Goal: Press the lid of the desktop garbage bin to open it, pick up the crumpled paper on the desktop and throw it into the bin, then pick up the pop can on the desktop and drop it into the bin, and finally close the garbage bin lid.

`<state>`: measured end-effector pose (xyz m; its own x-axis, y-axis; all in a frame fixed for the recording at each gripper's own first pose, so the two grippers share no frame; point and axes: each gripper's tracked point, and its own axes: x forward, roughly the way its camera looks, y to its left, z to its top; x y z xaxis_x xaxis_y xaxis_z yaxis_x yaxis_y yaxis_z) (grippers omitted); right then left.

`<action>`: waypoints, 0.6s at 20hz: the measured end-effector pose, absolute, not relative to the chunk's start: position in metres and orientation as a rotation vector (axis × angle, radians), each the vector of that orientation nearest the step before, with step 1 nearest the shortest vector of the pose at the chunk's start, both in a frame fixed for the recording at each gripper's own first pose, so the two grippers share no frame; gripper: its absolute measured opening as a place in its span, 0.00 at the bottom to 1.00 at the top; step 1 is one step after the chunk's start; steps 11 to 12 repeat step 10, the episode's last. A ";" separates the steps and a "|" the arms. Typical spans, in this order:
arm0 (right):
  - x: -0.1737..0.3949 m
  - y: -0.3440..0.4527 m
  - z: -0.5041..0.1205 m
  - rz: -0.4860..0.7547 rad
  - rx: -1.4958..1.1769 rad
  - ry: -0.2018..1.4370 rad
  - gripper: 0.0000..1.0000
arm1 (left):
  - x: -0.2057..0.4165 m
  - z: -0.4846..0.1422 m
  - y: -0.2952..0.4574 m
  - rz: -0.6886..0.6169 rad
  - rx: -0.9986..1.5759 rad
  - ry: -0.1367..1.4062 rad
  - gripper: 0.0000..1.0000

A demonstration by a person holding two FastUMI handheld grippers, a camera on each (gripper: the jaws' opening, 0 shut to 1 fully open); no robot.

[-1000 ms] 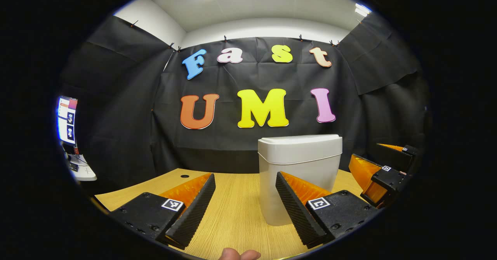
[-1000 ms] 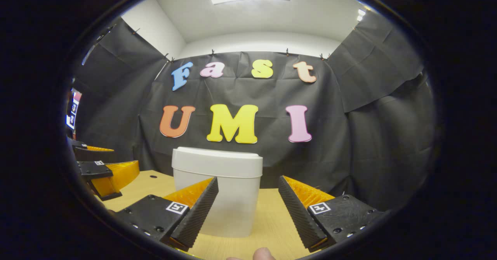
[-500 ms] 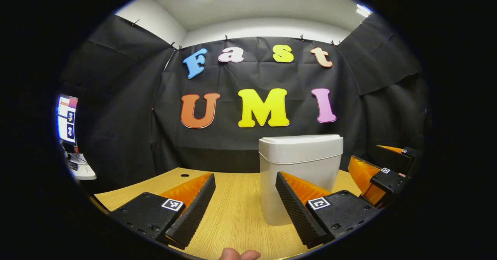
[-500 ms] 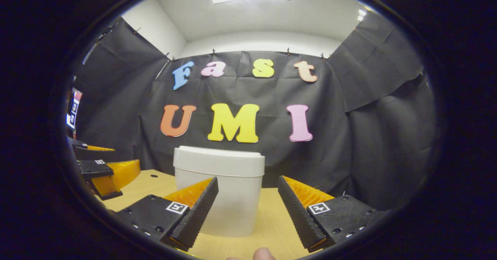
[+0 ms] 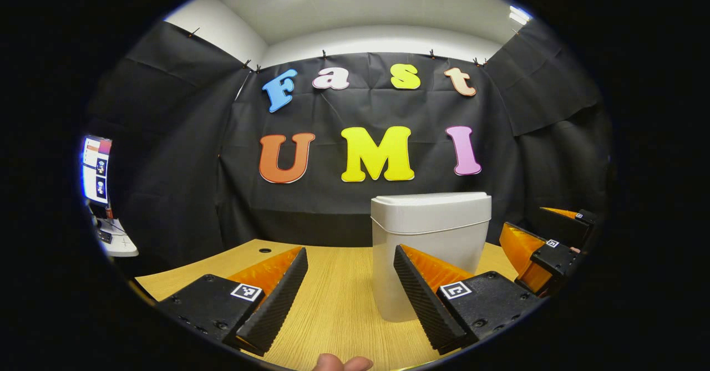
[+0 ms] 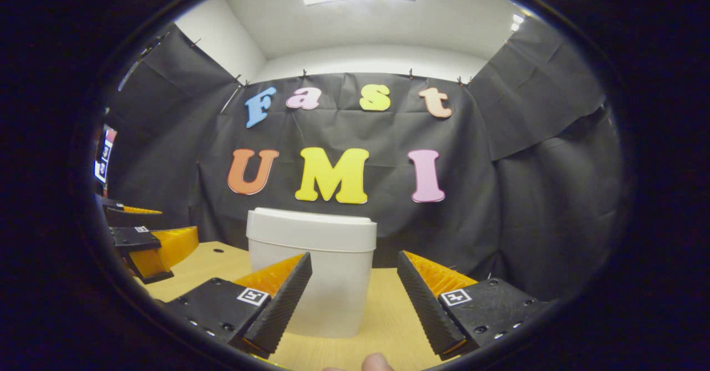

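A white garbage bin (image 5: 427,249) stands on the wooden desk (image 5: 333,304) with its lid (image 5: 431,204) down. In the left gripper view my left gripper (image 5: 350,274) is open and empty, low over the desk, with the bin just ahead and to the right. The right gripper (image 5: 541,249) shows at the far right of that view, beside the bin. In the right gripper view the bin (image 6: 310,271) stands ahead, slightly left, with my right gripper (image 6: 354,279) open and empty in front of it. The left gripper (image 6: 147,243) shows at the left edge there.
The black cloth wall rises close behind the bin. A small hole (image 5: 264,250) marks the desk's far left part. A lit screen (image 5: 95,168) and a white side table (image 5: 116,243) stand beyond the desk's left edge. A fingertip (image 5: 338,363) shows at the bottom.
Both grippers have held almost still, with only a slight drift of the views. Both stay open and the bin's lid stays down.
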<state>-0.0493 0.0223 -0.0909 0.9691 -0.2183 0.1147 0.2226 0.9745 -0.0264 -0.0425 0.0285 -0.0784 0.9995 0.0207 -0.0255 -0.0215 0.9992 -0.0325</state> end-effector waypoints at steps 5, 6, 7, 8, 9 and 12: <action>-0.050 0.023 -0.095 -0.223 -0.038 -0.099 0.96 | -0.042 -0.079 0.029 0.022 -0.037 0.029 1.00; -0.051 0.023 -0.094 -0.223 -0.037 -0.100 0.96 | -0.043 -0.079 0.029 0.022 -0.037 0.028 1.00; -0.052 0.022 -0.093 -0.227 -0.038 -0.104 0.96 | -0.043 -0.078 0.029 0.021 -0.037 0.027 1.00; -0.052 0.022 -0.092 -0.229 -0.039 -0.107 0.96 | -0.044 -0.078 0.030 0.022 -0.035 0.026 1.00; -0.052 0.023 -0.092 -0.227 -0.037 -0.105 0.96 | -0.043 -0.078 0.030 0.023 -0.035 0.025 1.00; -0.052 0.024 -0.092 -0.225 -0.034 -0.104 0.96 | -0.042 -0.077 0.031 0.023 -0.038 0.026 1.00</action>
